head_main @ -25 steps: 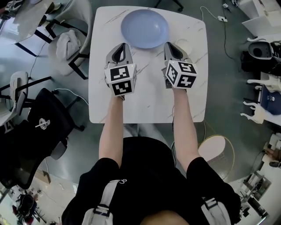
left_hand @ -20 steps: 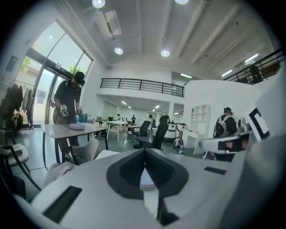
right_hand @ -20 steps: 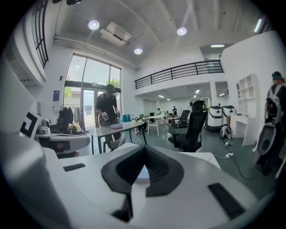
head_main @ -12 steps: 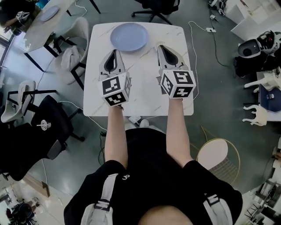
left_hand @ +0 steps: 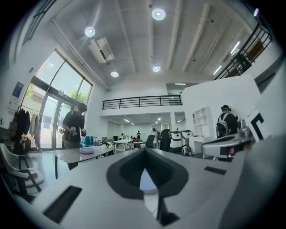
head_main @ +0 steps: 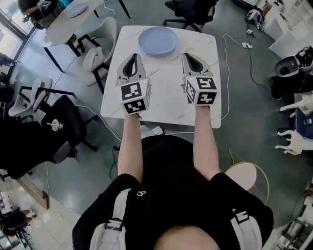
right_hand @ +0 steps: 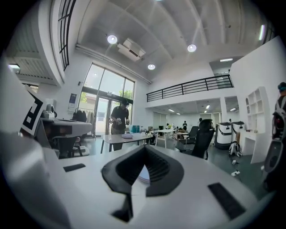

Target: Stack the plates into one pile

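Sitting at the far edge of the white marble table (head_main: pixel 164 105), about midway along it, the blue plate (head_main: pixel 157 40) looks smaller than it did a second ago. Then it filled more of the head view and both grippers' tips reached almost to its near rim; they have since drawn back toward the table's middle and lie clear of it. The plate is round, pale blue and shallow, with a slightly raised rim, and from above it reads as a single disc. The left gripper (head_main: pixel 134 56), over the table's left half, and the right gripper (head_main: pixel 189 55), over its right half, each have their jaws pressed together on nothing. Their cubes bear black-and-white square patterns. Beyond the table's far left corner stands another table (head_main: pixel 58 27) with a second blue plate (head_main: pixel 76 10).
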Motion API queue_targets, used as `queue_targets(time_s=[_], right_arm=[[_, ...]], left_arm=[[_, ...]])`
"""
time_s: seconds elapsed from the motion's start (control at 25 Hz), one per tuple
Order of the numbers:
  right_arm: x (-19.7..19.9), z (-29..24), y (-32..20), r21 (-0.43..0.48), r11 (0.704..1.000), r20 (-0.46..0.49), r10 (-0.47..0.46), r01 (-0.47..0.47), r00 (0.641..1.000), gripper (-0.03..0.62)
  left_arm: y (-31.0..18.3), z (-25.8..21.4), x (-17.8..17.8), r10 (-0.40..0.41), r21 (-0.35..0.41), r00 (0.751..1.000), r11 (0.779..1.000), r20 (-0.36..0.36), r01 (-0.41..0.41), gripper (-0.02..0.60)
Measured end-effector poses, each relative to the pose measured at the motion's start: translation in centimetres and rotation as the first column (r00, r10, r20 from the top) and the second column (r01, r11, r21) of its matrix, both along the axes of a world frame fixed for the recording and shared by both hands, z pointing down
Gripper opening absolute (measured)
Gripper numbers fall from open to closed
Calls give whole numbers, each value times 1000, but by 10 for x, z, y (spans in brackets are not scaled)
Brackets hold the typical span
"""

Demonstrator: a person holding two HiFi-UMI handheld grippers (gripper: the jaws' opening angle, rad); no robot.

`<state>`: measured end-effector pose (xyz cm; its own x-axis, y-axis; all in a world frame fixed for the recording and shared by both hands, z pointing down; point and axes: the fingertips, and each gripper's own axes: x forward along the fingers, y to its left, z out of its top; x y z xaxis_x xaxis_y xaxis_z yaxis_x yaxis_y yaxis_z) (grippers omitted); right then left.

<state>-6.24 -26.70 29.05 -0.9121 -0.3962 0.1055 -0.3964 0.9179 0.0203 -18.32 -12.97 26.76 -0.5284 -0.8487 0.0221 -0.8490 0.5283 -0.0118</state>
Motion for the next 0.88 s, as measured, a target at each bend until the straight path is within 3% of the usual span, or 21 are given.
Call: queue_targets(time_s=[0.88], right_arm=[[-25, 4, 23, 39, 996, 1, -79, 79, 997, 7]], left_arm=[[20, 16, -11, -39, -28, 999, 999, -5, 39, 17]])
